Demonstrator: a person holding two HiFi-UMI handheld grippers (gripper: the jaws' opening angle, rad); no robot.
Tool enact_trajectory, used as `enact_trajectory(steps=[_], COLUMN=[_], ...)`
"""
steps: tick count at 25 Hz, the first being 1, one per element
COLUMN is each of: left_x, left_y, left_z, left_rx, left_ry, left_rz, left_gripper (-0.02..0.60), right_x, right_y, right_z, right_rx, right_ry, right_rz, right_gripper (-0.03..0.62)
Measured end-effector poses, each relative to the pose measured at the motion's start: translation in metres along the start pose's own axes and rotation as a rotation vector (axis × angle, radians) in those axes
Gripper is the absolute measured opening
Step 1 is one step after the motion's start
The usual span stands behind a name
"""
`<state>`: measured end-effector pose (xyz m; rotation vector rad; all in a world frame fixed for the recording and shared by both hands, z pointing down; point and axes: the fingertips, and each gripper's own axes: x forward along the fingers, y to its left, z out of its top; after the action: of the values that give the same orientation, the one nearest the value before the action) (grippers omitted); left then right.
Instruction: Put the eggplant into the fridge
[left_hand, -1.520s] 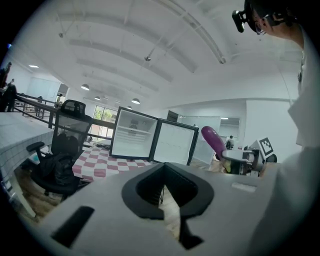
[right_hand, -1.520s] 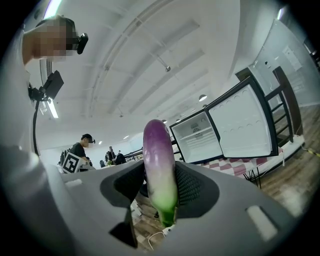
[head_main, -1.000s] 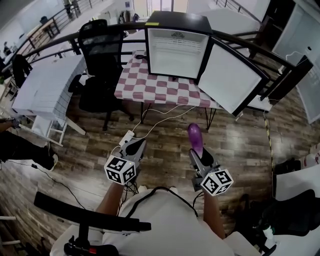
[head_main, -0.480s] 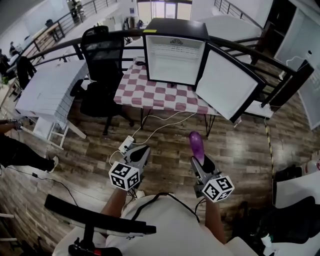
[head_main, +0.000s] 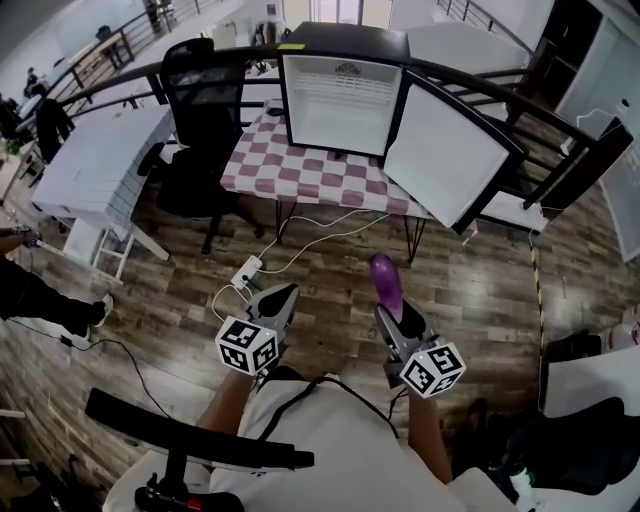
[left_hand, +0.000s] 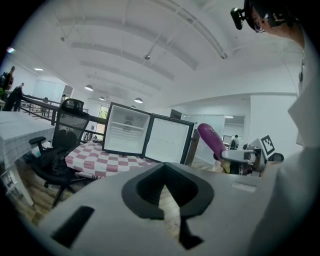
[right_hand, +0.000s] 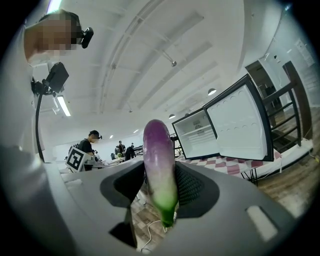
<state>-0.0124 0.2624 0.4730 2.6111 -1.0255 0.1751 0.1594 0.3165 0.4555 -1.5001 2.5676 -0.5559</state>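
the right gripper (head_main: 392, 308) has its jaws squeezed on the eggplant (head_main: 385, 281), near its green end. the long purple end sticks out past the jaws and points at the fridge (head_main: 338, 100). the fridge is straight ahead and well apart, at the back edge of the surface (head_main: 300, 178), with its door (head_main: 440, 150) wide open. the left gripper (head_main: 279, 296) has its jaws pressed together on nothing.

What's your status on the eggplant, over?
Right tool shut on eggplant, held upright. Left tool shut, empty. Fridge ahead on checkered table, door open; power strip on floor between.
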Motion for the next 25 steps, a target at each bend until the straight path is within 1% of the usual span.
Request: enact_trajectory(steps=[4, 9, 18, 25], left_x=[0.004, 0.005, 0.005, 0.026], left_y=[-0.016, -0.018, -0.004, 0.009], left_z=[-0.005, -0.008, -0.01, -0.003], left_rx=[0.003, 0.005, -0.022, -0.015], left_ry=[0.008, 0.017, 0.021, 0.017], left_rz=[-0.003, 0.01, 0.046, 0.026], left_gripper=[0.005, 0.005, 0.005, 0.005], right_x=[-0.013, -0.02, -0.004, 0.015], right_y=[-0.007, -0.014, -0.014, -0.025], right_z=[-0.005, -0.01, -0.007, -0.007], right_rx=[0.011, 0.032, 0.027, 0.023], right_ry=[0.007, 0.005, 0.036, 0.049], right_rz=[0.0, -0.002, 0.026, 0.015], right_gripper=[0.195, 0.195, 0.195, 0.195])
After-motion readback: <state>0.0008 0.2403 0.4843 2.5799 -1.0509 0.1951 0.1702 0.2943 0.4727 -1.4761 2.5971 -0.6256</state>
